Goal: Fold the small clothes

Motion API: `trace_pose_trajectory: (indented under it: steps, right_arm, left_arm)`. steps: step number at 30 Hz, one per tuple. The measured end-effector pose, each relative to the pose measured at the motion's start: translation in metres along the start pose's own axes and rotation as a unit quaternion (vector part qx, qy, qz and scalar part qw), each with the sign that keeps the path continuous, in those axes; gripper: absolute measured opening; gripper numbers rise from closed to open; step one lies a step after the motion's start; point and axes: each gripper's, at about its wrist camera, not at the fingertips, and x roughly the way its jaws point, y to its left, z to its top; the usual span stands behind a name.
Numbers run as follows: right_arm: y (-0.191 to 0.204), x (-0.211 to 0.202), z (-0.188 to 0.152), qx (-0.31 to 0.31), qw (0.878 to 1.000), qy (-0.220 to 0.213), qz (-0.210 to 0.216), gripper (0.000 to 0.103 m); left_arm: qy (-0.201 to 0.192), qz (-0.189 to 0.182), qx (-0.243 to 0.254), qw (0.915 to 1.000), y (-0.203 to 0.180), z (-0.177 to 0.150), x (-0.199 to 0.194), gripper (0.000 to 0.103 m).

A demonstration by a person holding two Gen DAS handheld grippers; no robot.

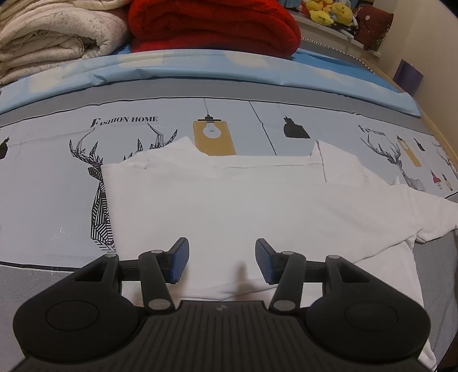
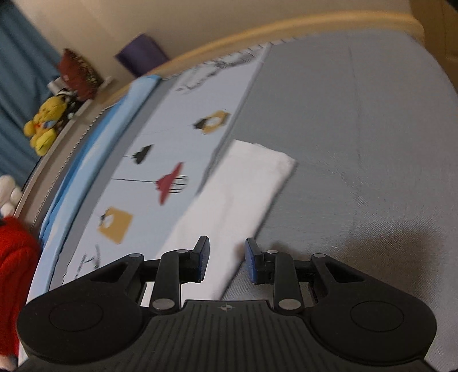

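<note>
A white garment (image 1: pixel 229 206) lies flat on the printed bed sheet (image 1: pixel 51 177), its left side folded in to a straight edge and one sleeve stretching out to the right. My left gripper (image 1: pixel 221 260) is open and empty, just above the garment's near part. In the right wrist view the white sleeve (image 2: pixel 237 200) runs up from between the fingers. My right gripper (image 2: pixel 226 261) is open over the sleeve's near part, holding nothing. The view is blurred.
A folded cream blanket (image 1: pixel 54 34) and a red knitted blanket (image 1: pixel 214 25) lie at the back of the bed. Yellow plush toys (image 1: pixel 329 13) sit on the headboard shelf. A purple box (image 2: pixel 141 55) stands by the wall. Grey sheet (image 2: pixel 357 143) spreads to the right.
</note>
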Motion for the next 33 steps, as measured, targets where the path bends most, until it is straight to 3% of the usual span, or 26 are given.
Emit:
trace_pose_trajectory:
  steps: [7, 12, 14, 15, 18, 22, 24, 27, 30, 33]
  right_arm:
    - [-0.024, 0.034, 0.005, 0.051, 0.999, 0.010, 0.006, 0.028]
    - [-0.025, 0.042, 0.006, 0.050, 0.999, -0.010, 0.010, 0.027]
    - [-0.022, 0.042, 0.006, 0.047, 0.999, -0.017, 0.005, 0.018]
    - [-0.020, 0.043, 0.006, 0.045, 0.999, -0.020, 0.002, 0.005]
    - [-0.014, 0.039, 0.004, 0.034, 0.999, -0.040, -0.006, 0.003]
    - [0.028, 0.011, -0.002, -0.044, 0.993, -0.106, -0.023, 0.002]
    - [0.068, -0.014, -0.014, -0.109, 0.984, -0.138, -0.010, 0.002]
    - [0.135, -0.063, -0.057, -0.200, 0.964, -0.162, 0.068, 0.001]
    - [0.196, -0.121, -0.129, -0.280, 0.930, -0.154, 0.181, 0.001]
    - [0.238, -0.167, -0.211, -0.345, 0.886, -0.103, 0.292, 0.001]
  left_arm:
    - [0.003, 0.001, 0.009, 1.0000, -0.004, -0.002, 0.004, 0.056]
    - [0.004, 0.003, 0.010, 0.9999, -0.005, -0.002, 0.007, 0.056]
    - [0.005, 0.004, 0.011, 0.9999, -0.005, -0.002, 0.008, 0.056]
    - [0.005, 0.005, 0.011, 0.9999, -0.005, -0.002, 0.008, 0.056]
    - [0.004, 0.004, 0.010, 0.9999, -0.004, -0.002, 0.008, 0.056]
    - [-0.002, 0.008, 0.001, 1.0000, 0.003, 0.000, 0.004, 0.057]
    - [-0.005, 0.014, -0.011, 0.9998, 0.010, 0.002, 0.001, 0.056]
    - [-0.015, 0.025, -0.038, 0.9988, 0.024, 0.006, -0.007, 0.056]
    - [-0.029, 0.034, -0.078, 0.9959, 0.044, 0.012, -0.016, 0.056]
    - [-0.038, 0.039, -0.132, 0.9898, 0.067, 0.016, -0.024, 0.054]
